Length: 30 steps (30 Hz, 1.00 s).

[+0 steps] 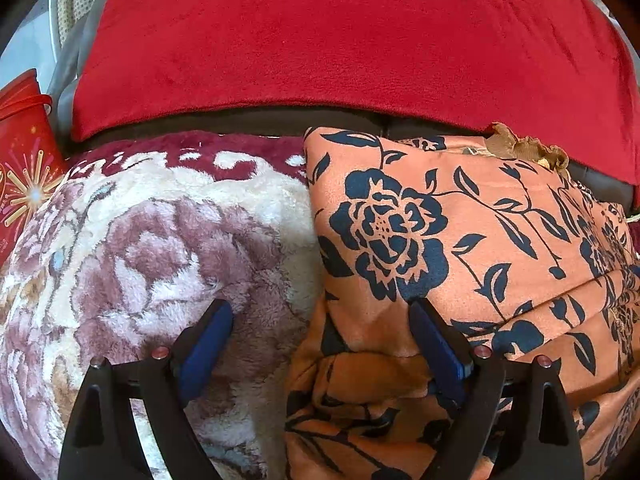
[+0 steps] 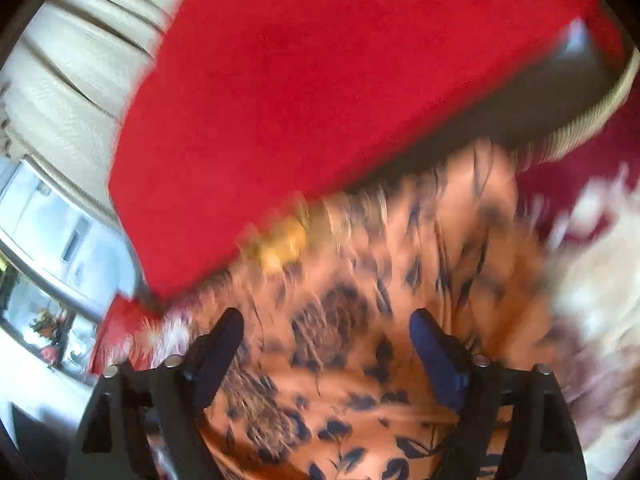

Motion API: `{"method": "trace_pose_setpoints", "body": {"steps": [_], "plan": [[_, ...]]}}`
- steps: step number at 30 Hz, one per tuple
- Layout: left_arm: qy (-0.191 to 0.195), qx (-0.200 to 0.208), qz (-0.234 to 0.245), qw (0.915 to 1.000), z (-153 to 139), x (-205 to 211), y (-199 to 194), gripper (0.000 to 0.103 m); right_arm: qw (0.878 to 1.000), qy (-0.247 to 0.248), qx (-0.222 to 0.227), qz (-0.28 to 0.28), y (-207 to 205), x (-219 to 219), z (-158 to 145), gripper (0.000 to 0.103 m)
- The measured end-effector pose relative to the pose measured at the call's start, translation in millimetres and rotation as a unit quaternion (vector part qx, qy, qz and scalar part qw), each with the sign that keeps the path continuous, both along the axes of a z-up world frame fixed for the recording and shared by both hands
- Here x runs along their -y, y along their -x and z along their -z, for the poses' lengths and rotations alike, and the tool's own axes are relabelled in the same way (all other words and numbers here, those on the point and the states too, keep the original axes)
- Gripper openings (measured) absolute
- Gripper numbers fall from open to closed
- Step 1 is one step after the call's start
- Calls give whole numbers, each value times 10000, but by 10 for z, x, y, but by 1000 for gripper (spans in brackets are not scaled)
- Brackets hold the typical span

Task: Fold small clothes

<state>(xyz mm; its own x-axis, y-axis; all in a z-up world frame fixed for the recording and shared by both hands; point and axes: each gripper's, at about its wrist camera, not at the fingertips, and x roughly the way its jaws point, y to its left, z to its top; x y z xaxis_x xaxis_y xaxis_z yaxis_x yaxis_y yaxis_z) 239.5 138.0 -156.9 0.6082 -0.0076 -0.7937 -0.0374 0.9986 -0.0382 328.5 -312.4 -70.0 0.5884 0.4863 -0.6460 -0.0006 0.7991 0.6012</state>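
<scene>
Left gripper [image 1: 322, 314] hovering spread, straddling garment [image 1: 460, 260] edge on blanket [image 1: 140, 240] | right gripper [image 2: 326, 322] hovering spread over garment, blurred

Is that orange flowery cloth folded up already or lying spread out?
Partly folded: the orange floral garment lies in stacked layers at right, while its near end is crumpled between the left gripper's open fingers.
</scene>
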Motion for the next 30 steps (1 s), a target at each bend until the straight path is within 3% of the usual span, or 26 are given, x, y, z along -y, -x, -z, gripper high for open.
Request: {"method": "trace_pose_setpoints", "body": {"steps": [3,7,11,13,15,17,19,20,21,22,23,24,25,26,27,29,30], "plan": [[35,-22,-103,9999,-150,-42,86,91,9992,-150,159,322,136,154,-81,72],[474,224,78,9986,-472,-99,562,91,9967,167,621,500,722,382,-424,74],[736,588,332,9950,-726,-245,1310,91,9966,61,659,490,1516,810,-442,77],[869,826,200,9926,-845,-348,1700,91,9961,41,728,502,2013,893,-393,77],[1185,1245,23,9851,-999,-486,2101,91,9878,458,1215,861,2765,1141,-600,74],[1197,1625,-122,9793,-1217,-508,2387,91,9615,1308,1984,1382,3434,1079,-838,74],[1086,2227,-136,9687,-1554,-429,2662,91,9255,2204,2624,1611,3992,843,-1172,74],[1047,2534,-76,9616,-1705,-370,2785,91,9005,2653,2956,1768,4196,712,-1352,74],[985,2836,3,9539,-1862,-297,2926,91,8669,3067,3437,1906,4432,560,-1569,80],[916,3072,82,9472,-1991,-226,3042,94,8366,3308,3863,2036,4628,451,-1742,87],[854,3207,118,9432,-2072,-166,3122,102,7961,3501,4403,2233,4848,329,-1914,103],[779,3277,92,9415,-2118,-120,3194,103,7717,3560,4736,2312,4966,269,-1994,103],[728,3281,28,9418,-2104,-84,3238,103,7595,3572,4940,2271,5041,223,-2046,103],[748,3201,-40,9444,-2048,-70,3265,103,7691,3564,4854,2142,4992,163,-2062,103],[846,2998,-93,9502,-1937,-80,3269,103,7977,3477,4532,1931,4865,171,-2022,103],[1182,2316,-254,9653,-1623,-170,3220,103,8664,2874,3826,1429,4586,298,-1772,103],[1394,2001,-448,9688,-1419,-250,3191,103,9126,2207,3264,1089,4389,427,-1527,103]]}}
